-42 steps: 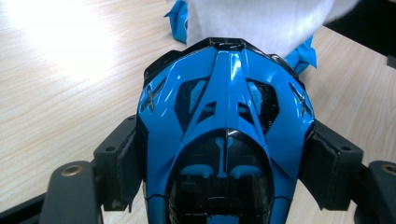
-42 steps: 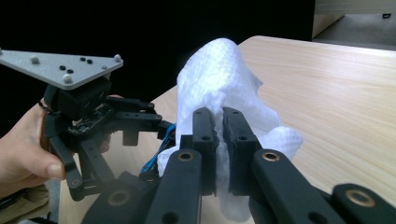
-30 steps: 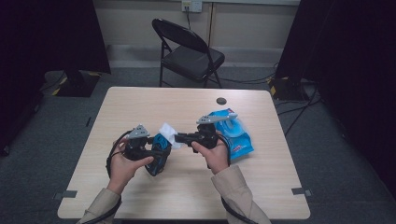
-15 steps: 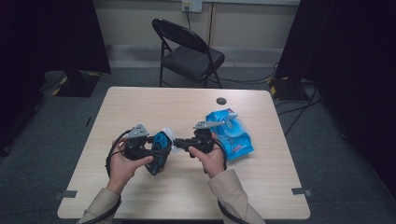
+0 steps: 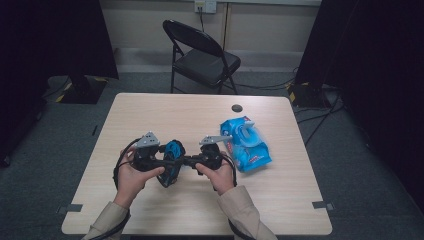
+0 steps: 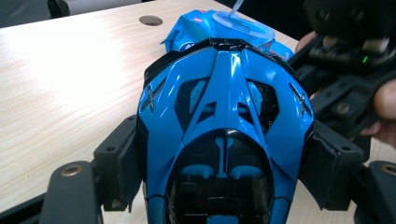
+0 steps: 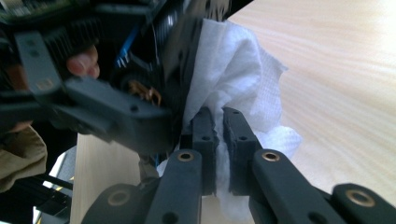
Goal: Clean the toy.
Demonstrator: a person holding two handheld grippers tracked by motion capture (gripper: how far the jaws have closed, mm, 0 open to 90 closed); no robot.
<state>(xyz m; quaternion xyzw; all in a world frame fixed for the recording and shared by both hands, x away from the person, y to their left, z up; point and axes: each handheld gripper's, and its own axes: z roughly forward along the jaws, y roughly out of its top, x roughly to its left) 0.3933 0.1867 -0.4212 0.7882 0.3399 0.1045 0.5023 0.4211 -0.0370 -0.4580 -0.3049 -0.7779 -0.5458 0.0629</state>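
Blue toy car (image 6: 224, 140) clamped; white wipe (image 7: 233, 74) pinched.

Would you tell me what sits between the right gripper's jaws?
A white wipe, pinched by the right gripper against the blue toy car, as the right gripper view shows.

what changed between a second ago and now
The right gripper, shut on the white wipe, came down and in against the blue toy car, so the wipe no longer shows from above. The left gripper kept the car clamped; the wipes pack stayed put.
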